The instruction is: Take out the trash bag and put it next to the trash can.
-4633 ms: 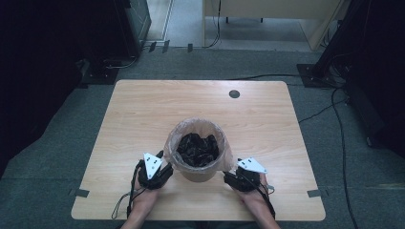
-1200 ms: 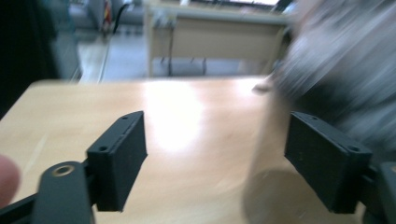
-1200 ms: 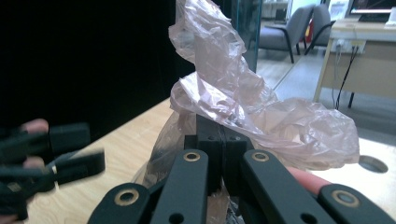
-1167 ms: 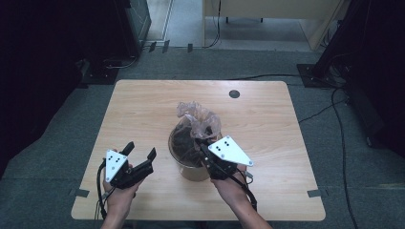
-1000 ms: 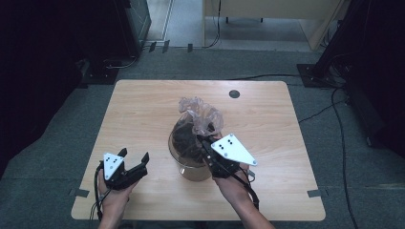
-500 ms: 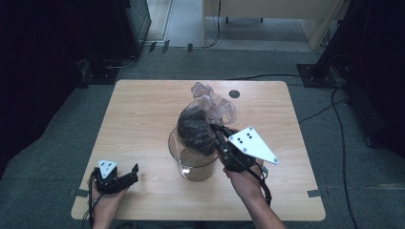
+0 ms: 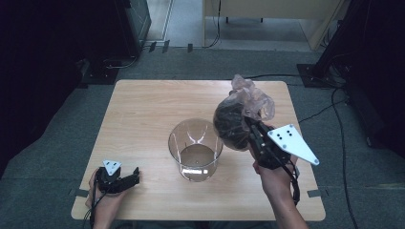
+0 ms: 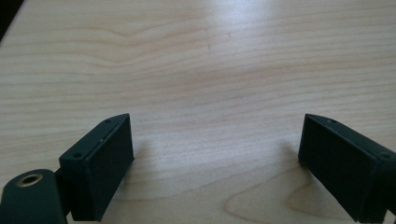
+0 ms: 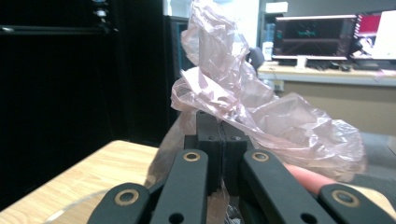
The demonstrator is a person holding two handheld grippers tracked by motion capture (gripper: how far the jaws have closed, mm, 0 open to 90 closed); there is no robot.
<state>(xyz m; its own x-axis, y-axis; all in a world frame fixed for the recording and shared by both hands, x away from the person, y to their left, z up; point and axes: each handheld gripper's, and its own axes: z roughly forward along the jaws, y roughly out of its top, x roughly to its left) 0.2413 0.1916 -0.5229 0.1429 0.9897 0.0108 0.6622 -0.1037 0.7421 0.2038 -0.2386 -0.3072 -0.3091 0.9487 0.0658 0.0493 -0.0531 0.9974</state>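
At the lower left of the high view the left gripper rests on the desk, jaws spread wide and empty after just opening. Lower centre stands the clear bin, now bare. At centre right the right gripper has its jaws clamped on the gathered neck of the pink bag, hanging clear above the desk. Best to carry it level and slowly, keeping the pinch below the twist. The dark contents are hard to identify through the plastic.
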